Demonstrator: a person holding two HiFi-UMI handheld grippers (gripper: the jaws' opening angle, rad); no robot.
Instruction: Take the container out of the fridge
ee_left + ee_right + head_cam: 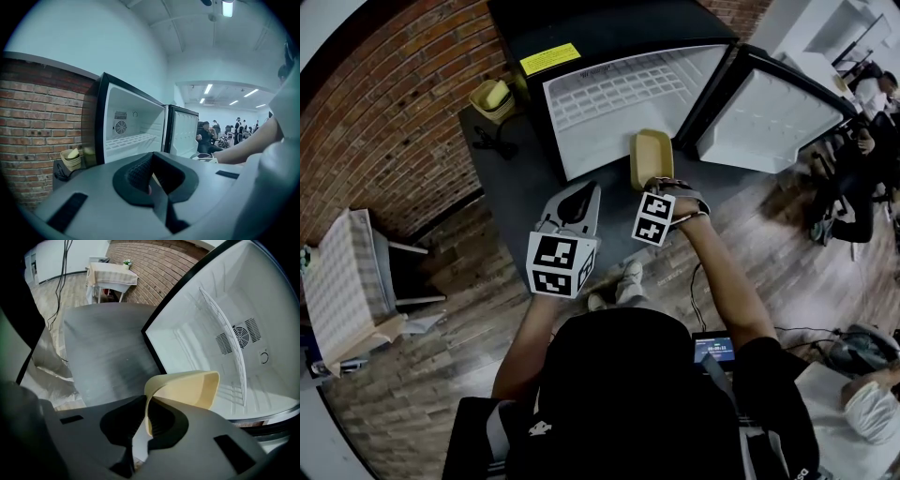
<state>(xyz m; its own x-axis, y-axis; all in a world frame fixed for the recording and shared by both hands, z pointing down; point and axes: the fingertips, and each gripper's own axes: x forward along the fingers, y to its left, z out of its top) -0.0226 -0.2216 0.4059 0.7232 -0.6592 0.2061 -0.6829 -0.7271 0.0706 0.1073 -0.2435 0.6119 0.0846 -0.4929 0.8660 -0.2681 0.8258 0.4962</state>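
A beige plastic container hangs just in front of the open black fridge, outside its white interior. My right gripper is shut on the container's near rim. In the right gripper view the container's thin wall is pinched between the jaws of my right gripper, its open side facing the fridge's wire shelf. My left gripper hovers to the left of the container, shut and empty. In the left gripper view my left gripper points at the empty fridge.
The fridge door stands swung open to the right. A stack of beige containers sits left of the fridge on a dark grey platform. A small cloth-covered table stands at the left. People sit at the far right.
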